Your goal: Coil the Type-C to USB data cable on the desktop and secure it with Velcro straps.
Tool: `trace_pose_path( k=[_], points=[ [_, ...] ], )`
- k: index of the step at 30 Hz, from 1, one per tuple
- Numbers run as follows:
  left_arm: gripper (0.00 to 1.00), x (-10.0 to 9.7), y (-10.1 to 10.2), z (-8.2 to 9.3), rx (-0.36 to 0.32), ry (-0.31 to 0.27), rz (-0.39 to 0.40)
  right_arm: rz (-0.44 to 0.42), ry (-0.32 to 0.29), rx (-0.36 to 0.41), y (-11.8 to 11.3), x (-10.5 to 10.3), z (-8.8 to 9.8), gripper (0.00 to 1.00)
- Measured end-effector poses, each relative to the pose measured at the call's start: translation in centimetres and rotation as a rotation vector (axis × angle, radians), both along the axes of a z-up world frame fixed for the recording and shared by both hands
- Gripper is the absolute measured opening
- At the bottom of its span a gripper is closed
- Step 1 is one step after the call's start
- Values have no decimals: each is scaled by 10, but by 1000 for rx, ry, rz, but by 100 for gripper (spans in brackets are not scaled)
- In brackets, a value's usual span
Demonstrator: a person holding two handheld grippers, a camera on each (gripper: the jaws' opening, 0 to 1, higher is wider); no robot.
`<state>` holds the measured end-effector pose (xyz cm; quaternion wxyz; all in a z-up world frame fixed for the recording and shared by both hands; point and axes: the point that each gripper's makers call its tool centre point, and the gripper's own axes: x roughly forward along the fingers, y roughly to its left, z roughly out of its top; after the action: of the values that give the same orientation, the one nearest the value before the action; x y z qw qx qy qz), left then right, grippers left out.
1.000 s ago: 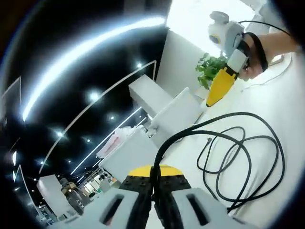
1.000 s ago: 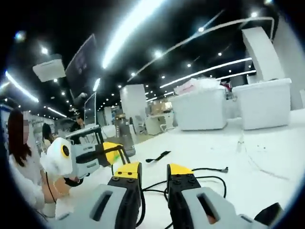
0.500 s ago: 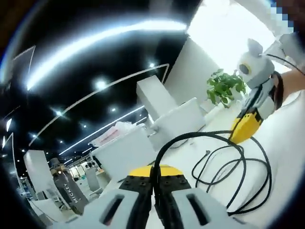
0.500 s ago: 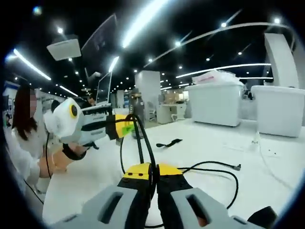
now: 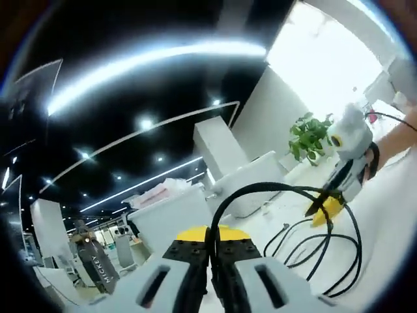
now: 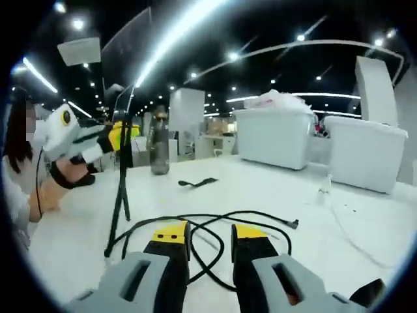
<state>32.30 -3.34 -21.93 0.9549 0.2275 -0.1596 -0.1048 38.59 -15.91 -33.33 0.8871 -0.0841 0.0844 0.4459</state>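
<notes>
Left gripper (image 5: 210, 251) was raised off the white desktop (image 6: 273, 195), jaws clamped on the thin black data cable (image 5: 260, 189). Right gripper (image 6: 210, 236) stood with jaws apart over the cable's loose loops. A black Velcro strap (image 6: 197, 182) lay well apart.
</notes>
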Motion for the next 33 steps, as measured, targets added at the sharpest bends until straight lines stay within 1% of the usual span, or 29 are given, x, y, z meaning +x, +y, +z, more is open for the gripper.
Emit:
trace_pose_path(
  k=[2, 4, 9, 10, 11, 12, 13, 14, 15, 16, 17, 21, 22, 24, 27, 28, 31, 33],
  points=[
    [4, -6, -3, 7, 6, -34, -11, -2, -21, -54, 3, 5, -7, 25],
    [4, -12, -6, 14, 0, -61, -27, -1, -56, -106, 6, 10, -12, 25],
    [4, -19, -9, 21, -9, -86, -52, 23, -97, -221, 16, 12, -26, 25],
    [4, -20, -11, 22, -11, -88, -61, 29, -107, -238, 18, 11, -28, 23],
    [4, -20, -12, 23, -15, -90, -66, 31, -123, -261, 18, 12, -29, 19],
    [4, -20, -13, 23, -15, -91, -70, 15, -157, -294, 16, 15, -30, 10],
    [4, -20, -13, 23, -15, -89, -74, -20, -207, -326, 13, 20, -27, 6],
    [4, -20, -14, 22, -14, -86, -76, -20, -242, -336, 14, 20, -24, 6],
    [4, -19, -15, 21, -13, -83, -79, -22, -262, -349, 14, 20, -23, 5],
    [4, -18, -16, 20, -13, -77, -82, -29, -250, -341, 14, 17, -21, 5],
    [4, -17, -17, 18, -14, -70, -85, -35, -254, -335, 14, 17, -18, 4],
    [4, -10, -20, 8, -29, -24, -103, -72, -329, -268, 9, 12, 10, 2],
    [4, -9, -20, 5, -35, -11, -106, -85, -340, -239, 8, 10, 17, 2],
    [4, -5, -20, 1, -50, 15, -114, -105, -360, -210, 3, 6, 28, 2],
    [4, -1, -20, -5, -82, 55, -129, -142, -401, -168, -5, 4, 45, 2],
    [4, 0, -21, -8, -104, 72, -142, -151, -410, -151, -7, 3, 51, 2],
    [4, 2, -23, -13, -153, 107, -175, -184, -438, -79, -13, -2, 70, 1],
    [4, 5, -24, -17, -168, 127, -187, -184, -448, -43, -14, -7, 79, 1]
  ],
)
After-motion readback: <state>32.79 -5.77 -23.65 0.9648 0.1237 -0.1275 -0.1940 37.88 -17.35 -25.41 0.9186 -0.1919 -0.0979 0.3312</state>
